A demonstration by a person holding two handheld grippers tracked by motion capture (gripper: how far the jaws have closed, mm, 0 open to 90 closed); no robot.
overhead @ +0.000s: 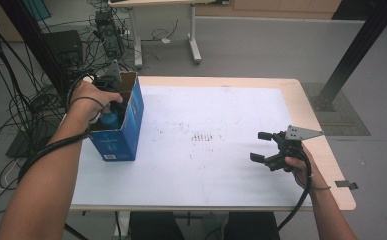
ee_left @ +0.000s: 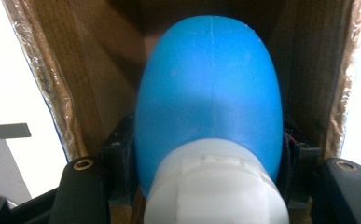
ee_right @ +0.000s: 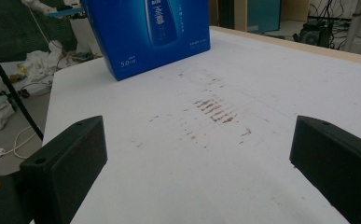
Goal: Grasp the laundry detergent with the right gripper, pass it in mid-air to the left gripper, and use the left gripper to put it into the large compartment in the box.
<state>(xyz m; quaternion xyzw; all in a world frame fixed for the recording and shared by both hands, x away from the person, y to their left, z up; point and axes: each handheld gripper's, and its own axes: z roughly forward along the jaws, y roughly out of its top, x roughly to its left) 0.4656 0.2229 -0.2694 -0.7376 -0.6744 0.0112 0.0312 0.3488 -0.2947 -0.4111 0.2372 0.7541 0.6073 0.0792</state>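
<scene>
A blue carton (overhead: 126, 120) stands open-topped at the table's left side, its printed face also in the right gripper view as the blue carton (ee_right: 150, 32). My left gripper (overhead: 112, 107) reaches down into it, shut on a blue bottle (ee_left: 209, 98) with a white cap (ee_left: 215, 186); the bottle (overhead: 112, 120) sits between the brown cardboard walls (ee_left: 89, 74). My right gripper (overhead: 262, 146) hovers over the table's right side, open, with nothing between its black fingers (ee_right: 64, 168).
The white table (overhead: 206, 170) carries faint reddish marks (ee_right: 215, 112) at its middle. Cables and equipment (overhead: 106, 30) lie on the floor beyond the far left edge. A black post (overhead: 351, 55) stands off the far right corner.
</scene>
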